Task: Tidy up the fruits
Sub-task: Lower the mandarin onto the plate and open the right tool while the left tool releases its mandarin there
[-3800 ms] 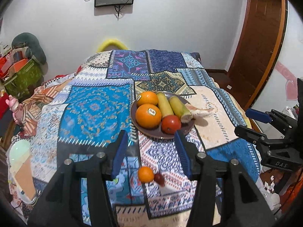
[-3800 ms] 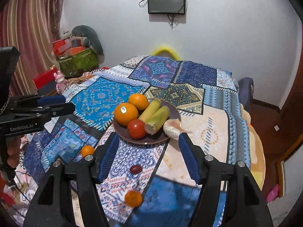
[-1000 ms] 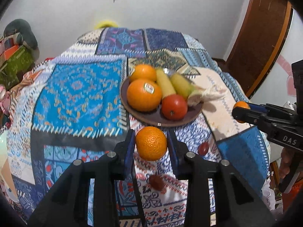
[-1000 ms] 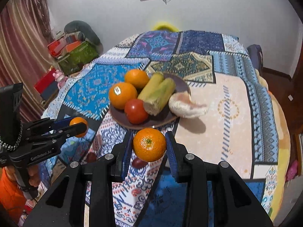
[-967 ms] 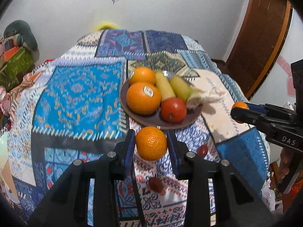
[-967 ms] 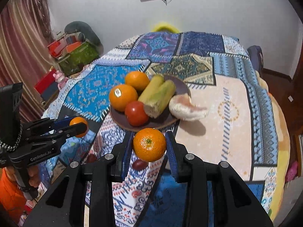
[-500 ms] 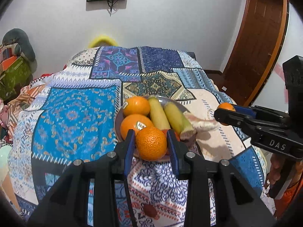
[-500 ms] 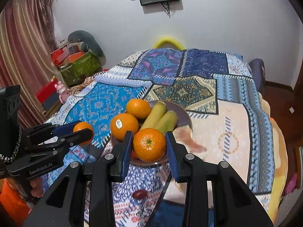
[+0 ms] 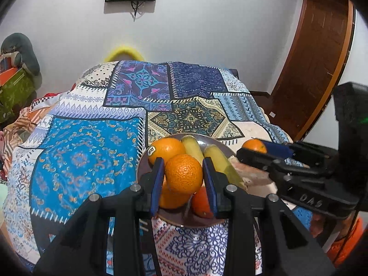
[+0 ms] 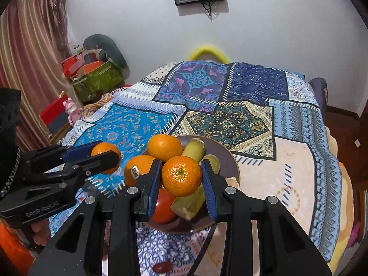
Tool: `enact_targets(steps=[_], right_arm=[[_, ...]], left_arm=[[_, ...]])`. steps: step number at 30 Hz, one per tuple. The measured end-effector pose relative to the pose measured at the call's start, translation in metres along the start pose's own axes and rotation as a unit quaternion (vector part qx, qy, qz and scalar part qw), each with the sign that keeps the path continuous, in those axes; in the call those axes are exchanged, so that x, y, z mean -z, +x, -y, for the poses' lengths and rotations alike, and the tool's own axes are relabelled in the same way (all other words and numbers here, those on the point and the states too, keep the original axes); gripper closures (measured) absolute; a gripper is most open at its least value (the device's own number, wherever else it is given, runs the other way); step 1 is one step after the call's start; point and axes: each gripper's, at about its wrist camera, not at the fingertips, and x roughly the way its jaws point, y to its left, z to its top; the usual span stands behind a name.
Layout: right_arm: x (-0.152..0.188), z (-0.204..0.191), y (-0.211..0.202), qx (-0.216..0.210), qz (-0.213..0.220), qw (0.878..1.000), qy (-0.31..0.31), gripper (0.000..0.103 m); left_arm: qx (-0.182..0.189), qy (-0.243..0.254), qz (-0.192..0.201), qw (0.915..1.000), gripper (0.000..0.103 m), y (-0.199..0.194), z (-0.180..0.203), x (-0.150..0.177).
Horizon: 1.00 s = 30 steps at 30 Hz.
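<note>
My left gripper (image 9: 184, 176) is shut on a small orange (image 9: 184, 173) and holds it above the near side of the brown plate (image 9: 214, 141). My right gripper (image 10: 181, 176) is shut on another small orange (image 10: 181, 176), also above the plate (image 10: 226, 154). The plate holds two oranges (image 10: 164, 147), a tomato (image 10: 164, 204) and two corn cobs (image 10: 194, 148). Each gripper shows in the other's view, the left one at the left (image 10: 104, 154) and the right one at the right (image 9: 255, 148).
The plate sits on a patchwork cloth (image 10: 230, 85) over a table. A small dark red fruit (image 10: 162, 267) lies on the cloth in front of the plate. A pale peeled fruit (image 9: 250, 172) lies at the plate's right. Boxes and bags (image 10: 96, 71) stand at the left wall.
Both grippers have risen and moved forward with their oranges, from low over the cloth in front of the plate to above the plate's near side.
</note>
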Motion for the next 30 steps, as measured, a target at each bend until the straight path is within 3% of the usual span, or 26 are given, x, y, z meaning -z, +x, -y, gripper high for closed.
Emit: enact_targets(steps=[13,30], right_arm=[[0.003,0.002,0.038,-0.017,-0.03,0.999,-0.008,0.071],[0.01,0.012,0.025,-0.004,-0.028,0.999,-0.019,0.066]], left_arm=[[0.007,-0.012,-0.017,0.9998,0.069,0.034,-0.009,-0.008],[0.013,-0.024,-0.032,0.9991,0.069,0.047,-0.011,-0.009]])
